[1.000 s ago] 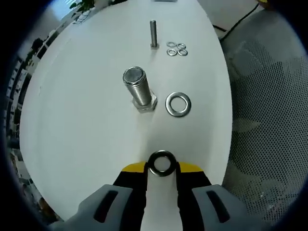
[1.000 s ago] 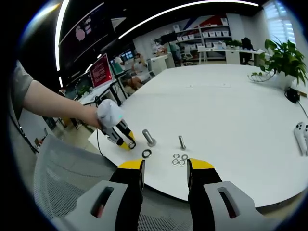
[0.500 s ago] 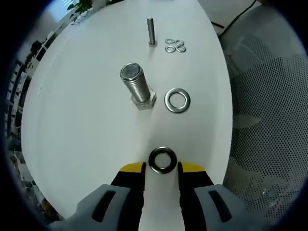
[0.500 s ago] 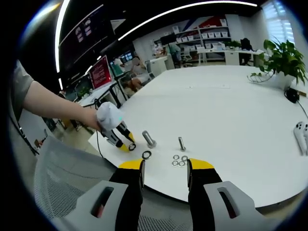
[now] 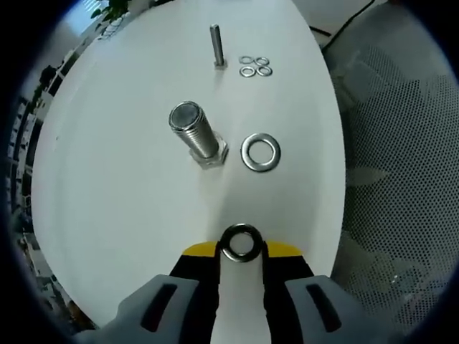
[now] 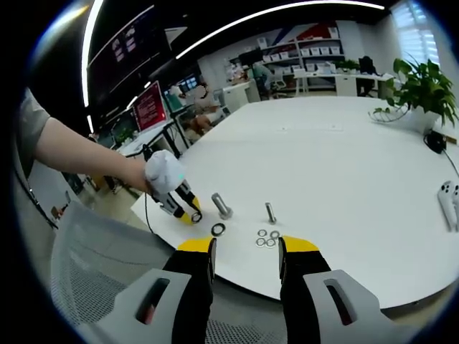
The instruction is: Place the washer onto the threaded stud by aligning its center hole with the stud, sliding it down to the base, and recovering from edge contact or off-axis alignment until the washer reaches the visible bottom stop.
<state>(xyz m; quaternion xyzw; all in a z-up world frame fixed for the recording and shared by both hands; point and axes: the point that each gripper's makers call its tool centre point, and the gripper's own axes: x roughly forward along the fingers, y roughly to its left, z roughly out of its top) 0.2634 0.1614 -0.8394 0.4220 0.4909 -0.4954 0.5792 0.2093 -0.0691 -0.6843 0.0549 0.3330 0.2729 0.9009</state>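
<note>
A dark steel washer (image 5: 241,244) sits pinched between the yellow-tipped jaws of my left gripper (image 5: 241,249), which is shut on it. Ahead of it the big threaded stud (image 5: 193,135) stands upright on its hex head on the white table (image 5: 122,186); the held washer is short of the stud and apart from it. A second large washer (image 5: 260,152) lies flat just right of the stud. In the right gripper view my right gripper (image 6: 245,251) stands open and empty off the table edge. The left gripper (image 6: 176,195), the stud (image 6: 221,206) and the flat washer (image 6: 218,229) lie beyond it.
A thin small stud (image 5: 215,46) and several small washers (image 5: 254,66) stand farther back on the table. A grey mesh chair (image 5: 401,179) borders the table edge. A person's arm (image 6: 79,158) holds the left gripper. A white controller (image 6: 448,201) and a plant (image 6: 423,86) sit far right.
The left gripper view has shifted a little, so the stud and washers now appear slightly farther left and up. The washer stays in the left jaws. The right gripper has not moved.
</note>
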